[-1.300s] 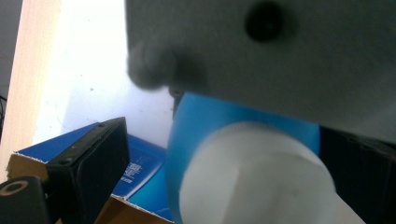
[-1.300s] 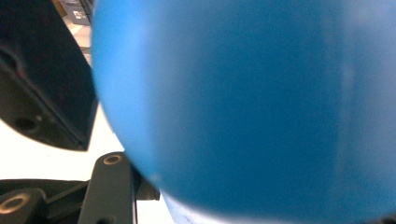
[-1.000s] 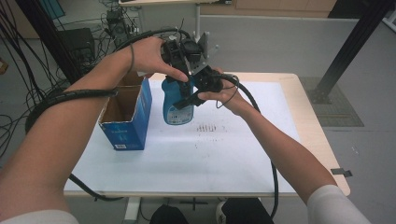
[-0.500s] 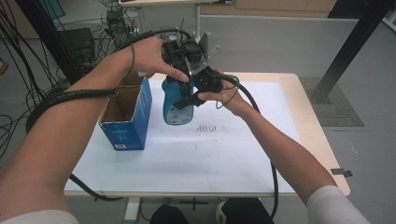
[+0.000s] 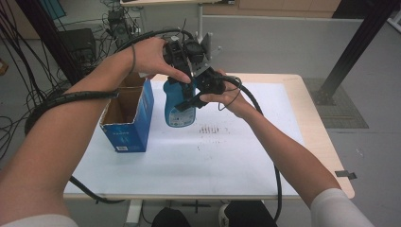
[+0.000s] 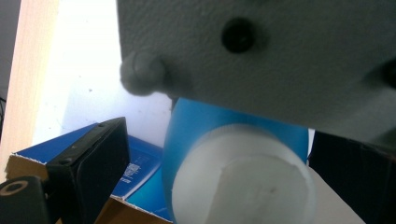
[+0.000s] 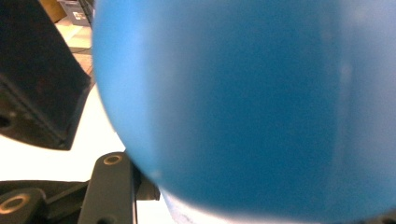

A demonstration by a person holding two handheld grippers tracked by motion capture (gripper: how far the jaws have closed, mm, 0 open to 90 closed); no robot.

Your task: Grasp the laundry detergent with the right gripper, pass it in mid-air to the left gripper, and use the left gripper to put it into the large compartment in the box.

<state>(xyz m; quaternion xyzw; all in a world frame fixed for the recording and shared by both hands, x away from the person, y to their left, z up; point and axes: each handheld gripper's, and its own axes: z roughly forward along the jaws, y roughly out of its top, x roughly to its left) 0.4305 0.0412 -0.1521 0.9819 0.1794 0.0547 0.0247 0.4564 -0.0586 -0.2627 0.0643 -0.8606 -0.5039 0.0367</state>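
Blue bottle [image 5: 179,101] held upright in the air above the desk [image 5: 198,161], near its far-left part, just right of the open cardboard box [image 5: 127,118]. White label patch low on the bottle's front. White cap [image 6: 243,177] on top, seen close in the left gripper view, with the blue shoulder of the bottle behind it.

Right gripper [image 5: 196,97] comes in from the right at mid-height of the bottle; its jaws are clamped on the bottle's body. In the right gripper view the blue wall [image 7: 243,102] sits hard against the lens, blurred, with one black jaw at the upper left and a black linkage arm with brass rivets at the bottom left.

Left gripper [image 5: 182,56] sits above the bottle, at its top end, the left hand [image 5: 151,59] wrapped round the gripper's body. In the left gripper view a black jaw stands left of the cap and another dark one at the right edge, both beside the cap. Whether they press on the cap cannot be told; the contact is hidden by a grey plate close to the lens.

Box: blue outside, brown inside, flaps up, open top, standing on the desk's left part. Its blue edge shows below the cap in the left gripper view.

Desk: white top with pale wood edge; a patch of small dark marks [image 5: 210,128] right of the bottle. Thick black cable [image 5: 71,99] loops over the left forearm.
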